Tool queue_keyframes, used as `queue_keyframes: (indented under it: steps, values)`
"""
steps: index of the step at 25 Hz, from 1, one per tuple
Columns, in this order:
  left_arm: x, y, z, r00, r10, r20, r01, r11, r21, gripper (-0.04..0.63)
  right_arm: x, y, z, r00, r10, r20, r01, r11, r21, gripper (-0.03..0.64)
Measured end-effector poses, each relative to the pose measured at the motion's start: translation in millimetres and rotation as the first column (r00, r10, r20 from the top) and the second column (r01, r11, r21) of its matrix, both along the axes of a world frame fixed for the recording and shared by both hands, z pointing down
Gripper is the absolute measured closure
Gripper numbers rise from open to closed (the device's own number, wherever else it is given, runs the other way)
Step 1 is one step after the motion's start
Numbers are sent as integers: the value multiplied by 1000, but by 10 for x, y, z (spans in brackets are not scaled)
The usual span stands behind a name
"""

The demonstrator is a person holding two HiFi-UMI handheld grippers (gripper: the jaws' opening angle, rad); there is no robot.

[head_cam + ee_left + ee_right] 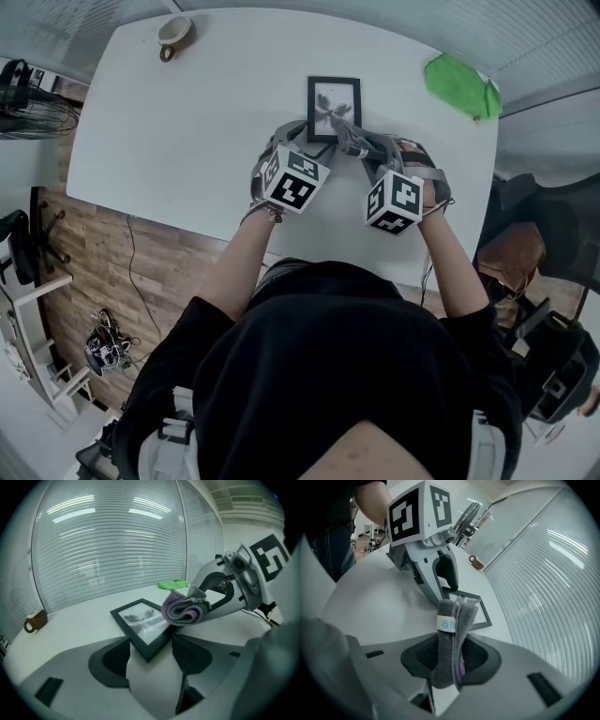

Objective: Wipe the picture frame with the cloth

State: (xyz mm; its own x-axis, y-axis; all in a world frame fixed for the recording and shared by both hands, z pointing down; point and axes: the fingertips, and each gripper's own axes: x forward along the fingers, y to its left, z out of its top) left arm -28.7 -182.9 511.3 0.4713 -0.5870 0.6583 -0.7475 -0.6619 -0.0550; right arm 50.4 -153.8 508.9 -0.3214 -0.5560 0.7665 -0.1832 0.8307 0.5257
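Right hand-held gripper [452, 656] angled inward, cloth [452, 620] clamped, at picture frame [334, 106]

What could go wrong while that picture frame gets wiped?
The left gripper pinches only one corner of the picture frame, so a push from the cloth might swivel it on the white table. The right gripper holds the cloth as a thick fold; it might slip out or unroll.
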Motion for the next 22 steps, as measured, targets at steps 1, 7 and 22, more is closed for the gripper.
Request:
queue_keyframes:
  steps: [1, 7, 22]
  values:
    - [0, 0, -1, 1000, 0, 0, 0, 1000, 0, 305, 1, 9, -3, 1000, 9, 12, -9, 1000, -8, 505]
    - [-5, -10, -1, 1000, -1, 1, 1, 1000, 0, 304, -6, 70, -43, 999, 17, 45, -14, 998, -56, 505]
    - [-2, -4, -9, 1000, 4, 5, -4, 1000, 2, 308, -327, -677, -551, 996, -55, 65, 52, 998, 44, 503]
